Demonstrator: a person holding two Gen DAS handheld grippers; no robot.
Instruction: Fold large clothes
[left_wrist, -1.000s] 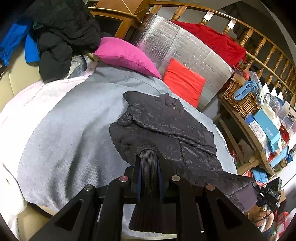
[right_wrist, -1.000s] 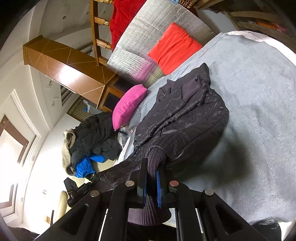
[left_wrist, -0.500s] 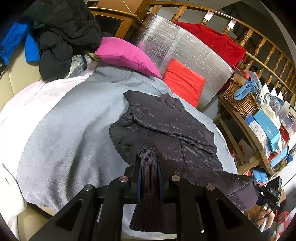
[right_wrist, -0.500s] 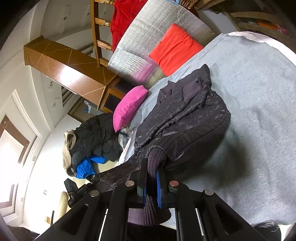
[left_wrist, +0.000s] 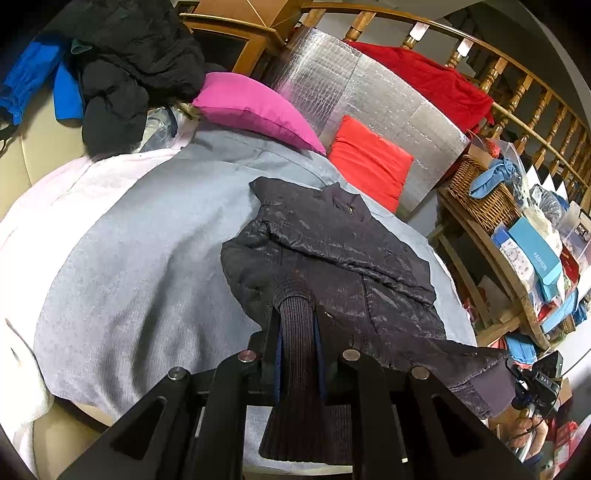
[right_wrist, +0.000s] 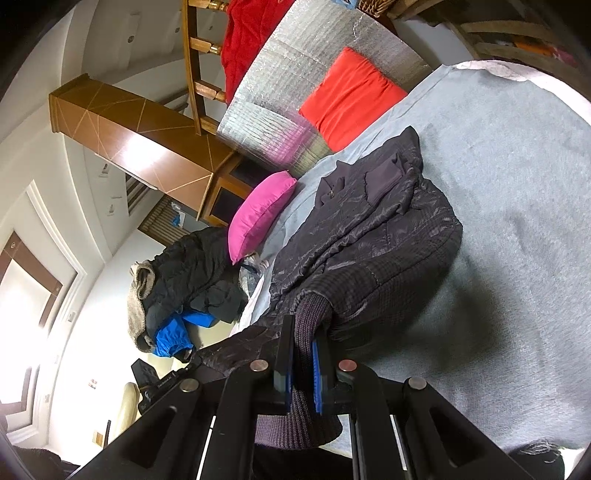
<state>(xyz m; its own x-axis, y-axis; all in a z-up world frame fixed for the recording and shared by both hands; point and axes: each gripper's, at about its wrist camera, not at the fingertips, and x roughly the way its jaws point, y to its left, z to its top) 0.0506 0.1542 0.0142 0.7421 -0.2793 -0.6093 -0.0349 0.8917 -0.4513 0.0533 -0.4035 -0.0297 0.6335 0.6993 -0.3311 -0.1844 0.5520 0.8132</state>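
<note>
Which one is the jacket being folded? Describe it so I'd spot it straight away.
Find the grey blanket covering the sofa. The jacket lies spread on it, in front of the red cushion and pink pillow. It alone is dark, shiny and quilted, with ribbed knit cuffs; the black coats sit heaped apart at the sofa's back.

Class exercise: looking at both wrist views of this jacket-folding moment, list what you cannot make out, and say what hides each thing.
- Left wrist view: the dark jacket's ribbed hem end is hidden between the left hand-held gripper's fingers.
- Left wrist view: the jacket's far sleeve end is covered by the right gripper body at the frame edge.
- Right wrist view: the grey blanket under the jacket is hidden.
- Right wrist view: the right hand-held gripper covers its pinched hem.
</note>
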